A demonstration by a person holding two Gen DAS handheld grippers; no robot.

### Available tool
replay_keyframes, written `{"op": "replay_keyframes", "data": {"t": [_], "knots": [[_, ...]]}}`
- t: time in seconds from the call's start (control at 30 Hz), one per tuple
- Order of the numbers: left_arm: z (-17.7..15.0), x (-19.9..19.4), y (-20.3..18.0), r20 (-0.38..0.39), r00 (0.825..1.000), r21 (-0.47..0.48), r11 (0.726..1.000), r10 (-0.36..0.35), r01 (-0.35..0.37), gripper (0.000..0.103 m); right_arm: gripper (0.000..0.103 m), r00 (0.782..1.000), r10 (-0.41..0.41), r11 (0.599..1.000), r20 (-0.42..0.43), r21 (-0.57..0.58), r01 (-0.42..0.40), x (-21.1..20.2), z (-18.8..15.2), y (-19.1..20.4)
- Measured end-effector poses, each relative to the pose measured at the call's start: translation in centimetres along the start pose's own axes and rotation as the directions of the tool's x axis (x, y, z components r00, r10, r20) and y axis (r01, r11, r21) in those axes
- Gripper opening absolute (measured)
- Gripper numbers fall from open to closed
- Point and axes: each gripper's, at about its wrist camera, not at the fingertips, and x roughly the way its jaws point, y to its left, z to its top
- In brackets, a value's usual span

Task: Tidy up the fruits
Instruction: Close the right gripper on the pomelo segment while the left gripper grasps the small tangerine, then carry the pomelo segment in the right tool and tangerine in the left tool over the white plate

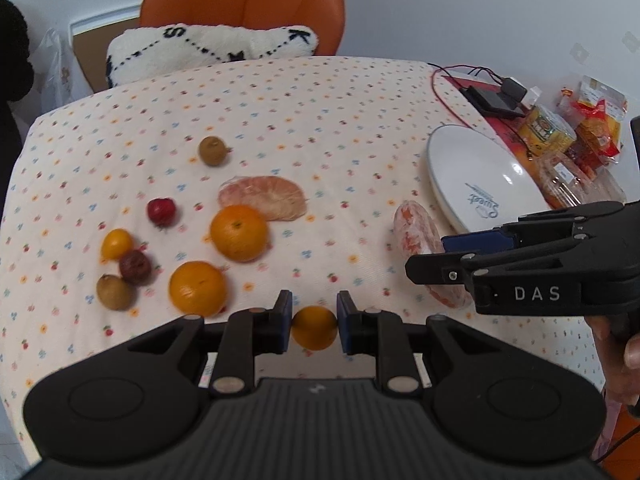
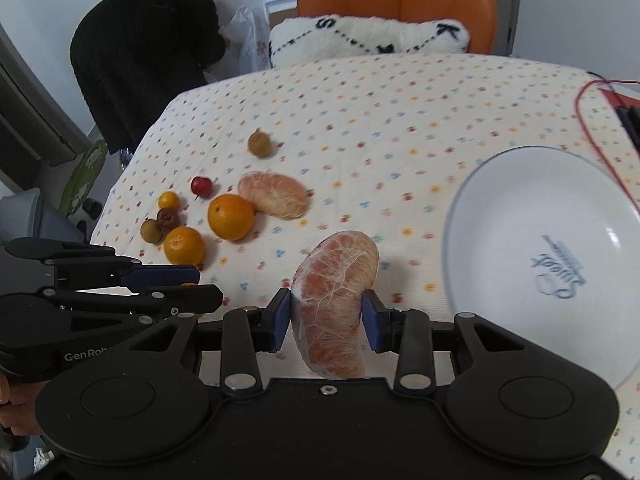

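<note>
Two claws loaded: right claw (image 2: pixel 326 320) pinches peeled pomelo segment (image 2: pixel 334 308) mid-body above table (image 2: pixel 360 120), soft, tears easily; left claw (image 1: pixel 313 322) grips small orange (image 1: pixel 314 328), firm, rollable

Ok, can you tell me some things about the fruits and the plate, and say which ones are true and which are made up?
1. The right gripper has a peeled pomelo piece between its fingers. True.
2. The white plate already has fruit on it. False: the plate holds no fruit.
3. The left gripper has a small orange fruit between its fingers. True.
4. A second peeled pomelo piece lies on the tablecloth beside an orange. True.
5. The small red fruit is on the plate. False: it lies on the tablecloth, with the other small fruits.
</note>
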Motion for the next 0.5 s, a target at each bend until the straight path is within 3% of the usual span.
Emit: {"op": "replay_keyframes", "data": {"t": [0.5], "knots": [[2.1, 0.1, -6.7, 0.033, 0.998, 0.093, 0.995, -0.048, 0.045, 0.022, 0.036, 0.995, -0.067, 0.993, 0.074, 0.100, 0.059, -3.6, -1.7, -6.4]]}}
